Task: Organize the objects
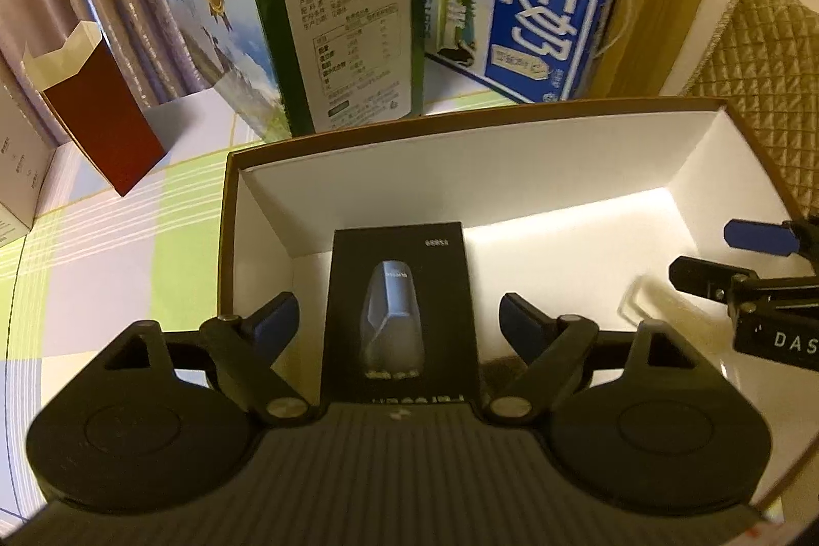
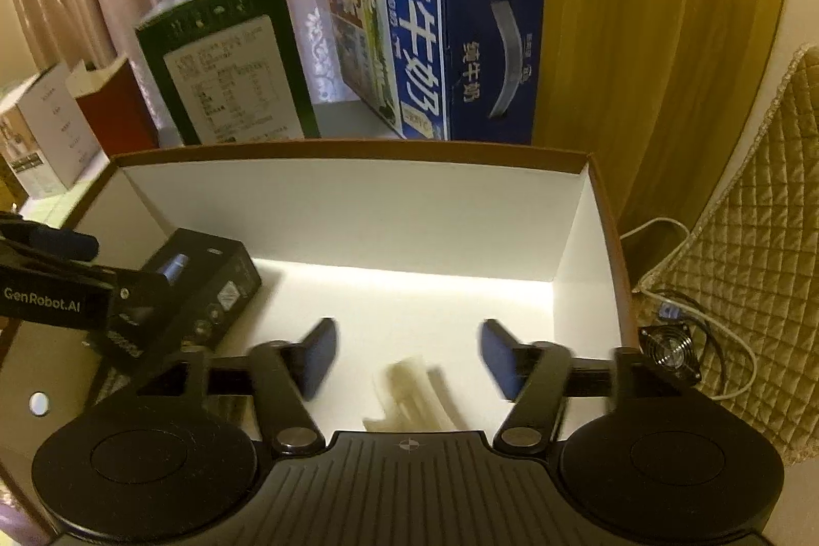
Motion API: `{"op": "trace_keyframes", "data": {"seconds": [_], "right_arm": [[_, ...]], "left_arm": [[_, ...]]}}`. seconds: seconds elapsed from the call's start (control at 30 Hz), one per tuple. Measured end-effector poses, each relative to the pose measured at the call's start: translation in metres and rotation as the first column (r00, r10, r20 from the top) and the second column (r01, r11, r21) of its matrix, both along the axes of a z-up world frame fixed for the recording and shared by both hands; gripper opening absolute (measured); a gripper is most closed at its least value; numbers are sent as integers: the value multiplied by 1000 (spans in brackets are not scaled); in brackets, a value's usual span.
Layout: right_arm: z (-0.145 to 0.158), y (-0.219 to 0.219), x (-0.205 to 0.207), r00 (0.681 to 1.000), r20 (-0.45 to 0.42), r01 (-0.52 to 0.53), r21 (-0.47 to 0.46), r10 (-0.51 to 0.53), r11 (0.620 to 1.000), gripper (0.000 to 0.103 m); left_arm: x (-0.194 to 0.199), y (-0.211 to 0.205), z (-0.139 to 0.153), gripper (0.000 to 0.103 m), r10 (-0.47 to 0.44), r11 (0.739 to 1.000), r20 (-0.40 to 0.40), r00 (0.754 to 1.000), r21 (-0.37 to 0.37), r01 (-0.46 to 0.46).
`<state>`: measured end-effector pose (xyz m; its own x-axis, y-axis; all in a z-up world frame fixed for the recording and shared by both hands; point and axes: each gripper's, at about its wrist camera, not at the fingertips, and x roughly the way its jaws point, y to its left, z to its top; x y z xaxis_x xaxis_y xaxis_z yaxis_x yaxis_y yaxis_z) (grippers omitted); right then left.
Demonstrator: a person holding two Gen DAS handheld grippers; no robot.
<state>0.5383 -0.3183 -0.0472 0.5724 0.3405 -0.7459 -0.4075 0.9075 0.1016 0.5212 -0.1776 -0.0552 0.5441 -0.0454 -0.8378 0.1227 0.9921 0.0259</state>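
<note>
The left gripper (image 1: 396, 321) hung wide open over the black rectangular product box (image 1: 399, 310) lying inside the white-lined brown cardboard box (image 1: 358, 182); the right gripper (image 2: 407, 356), also spread, hovered above a pale translucent plastic piece (image 2: 409, 397).

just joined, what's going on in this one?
A person is sorting items into a white-lined open box with two handheld grippers. The left gripper hangs over a black product box lying at the box's left end, jaws open on either side of it, not gripping. The right gripper is open above a small pale translucent item on the box floor. Milk cartons stand behind.
</note>
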Motion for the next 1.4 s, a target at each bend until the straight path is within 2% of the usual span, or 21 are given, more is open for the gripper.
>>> {"op": "trace_keyframes", "data": {"seconds": [0.17, 0.43, 0.83, 1.4], "right_arm": [[13, -5, -27, 1000, 18, -13, 14, 12, 1000, 83], [32, -15, -70, 999, 41, 9, 51, -11, 999, 95], [56, -24, -127, 996, 50, 72, 140, -80, 988, 98], [74, -15, -192, 994, 65, 70, 161, -82, 984, 99]], "left_arm": [[-24, 4, 15, 87, -26, 999, 20, 999, -40, 26], [-66, 8, 41, 94, -44, 995, 40, 998, -93, 48], [-133, 21, 64, 96, -20, 989, 62, 998, -148, 29], [-209, 51, 72, 96, 27, 985, 55, 998, -172, -17]]}}
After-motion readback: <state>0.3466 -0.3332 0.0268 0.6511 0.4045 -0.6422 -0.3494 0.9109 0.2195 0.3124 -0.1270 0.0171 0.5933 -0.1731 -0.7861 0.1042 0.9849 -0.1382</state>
